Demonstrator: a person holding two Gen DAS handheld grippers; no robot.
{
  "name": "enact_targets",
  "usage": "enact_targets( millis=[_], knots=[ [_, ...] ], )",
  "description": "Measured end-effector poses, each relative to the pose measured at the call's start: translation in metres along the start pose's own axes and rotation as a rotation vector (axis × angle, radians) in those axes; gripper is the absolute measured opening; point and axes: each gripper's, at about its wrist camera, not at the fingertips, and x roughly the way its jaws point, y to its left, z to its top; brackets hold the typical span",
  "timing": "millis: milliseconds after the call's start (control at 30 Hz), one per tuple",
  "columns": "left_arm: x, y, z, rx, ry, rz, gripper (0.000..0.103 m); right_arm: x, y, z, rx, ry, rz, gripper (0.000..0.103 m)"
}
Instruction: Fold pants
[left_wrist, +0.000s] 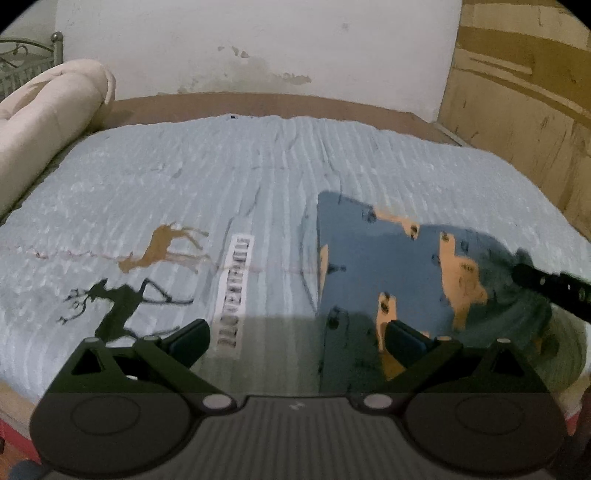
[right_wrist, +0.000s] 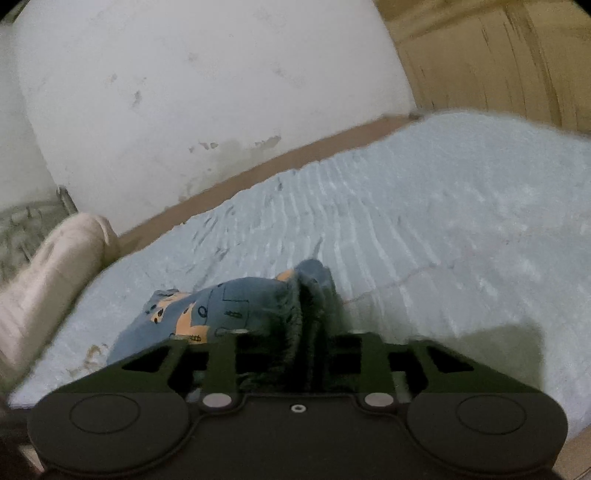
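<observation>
One bed with a pale blue blanket (left_wrist: 221, 177), two deer printed on it and a label too blurred to read. One rolled cream quilt (left_wrist: 48, 107). One pair of blue patterned pants (left_wrist: 388, 258), on the blanket's right. Left gripper (left_wrist: 295, 338): jaws wide, empty. Right gripper (right_wrist: 295, 332): jaws partly apart with bunched pants fabric between; whether they press it, I cannot tell.

You had the pants (left_wrist: 391, 258) lying on the blanket (left_wrist: 184, 177), which covered the bed. They sat to the right of the deer pictures (left_wrist: 162, 247) and the strip of letters (left_wrist: 236, 288). Your left gripper (left_wrist: 295, 339) hung over the near edge, with its right finger above the pants. Your right gripper (right_wrist: 299, 354) came in from the right with bunched cloth between its fingers. The pillow (left_wrist: 48, 110) lay at the far left, and the wall (left_wrist: 258, 44) stood behind the bed.
</observation>
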Motion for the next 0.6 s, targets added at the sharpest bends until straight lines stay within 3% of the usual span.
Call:
enact_targets(
  millis=[33,67,200,267,367,433,600],
  knots=[
    [0.001,-0.002,0.002,0.001,0.0,-0.005,0.102,-0.001,0.005,0.0,-0.034,-0.011,-0.01,0.071],
    [0.003,-0.005,0.003,0.006,0.0,-0.007,0.102,-0.001,0.01,-0.001,-0.066,-0.021,-0.014,0.081],
    [0.012,-0.014,-0.006,0.054,0.042,0.01,0.102,-0.002,0.027,-0.015,-0.233,-0.03,-0.081,0.092],
    [0.01,-0.013,-0.015,0.062,0.022,0.004,0.102,-0.005,0.03,-0.026,-0.302,-0.028,-0.128,0.099],
    [0.007,-0.007,-0.023,0.067,0.011,-0.014,0.103,-0.012,0.021,-0.044,-0.338,-0.034,-0.141,0.102],
    [0.005,-0.004,-0.025,0.066,0.001,-0.026,0.103,-0.018,0.009,-0.051,-0.295,-0.037,-0.111,0.102],
    [0.002,-0.001,-0.01,0.045,0.014,-0.018,0.102,-0.027,0.008,-0.043,-0.279,-0.081,-0.067,0.102]
  ],
)
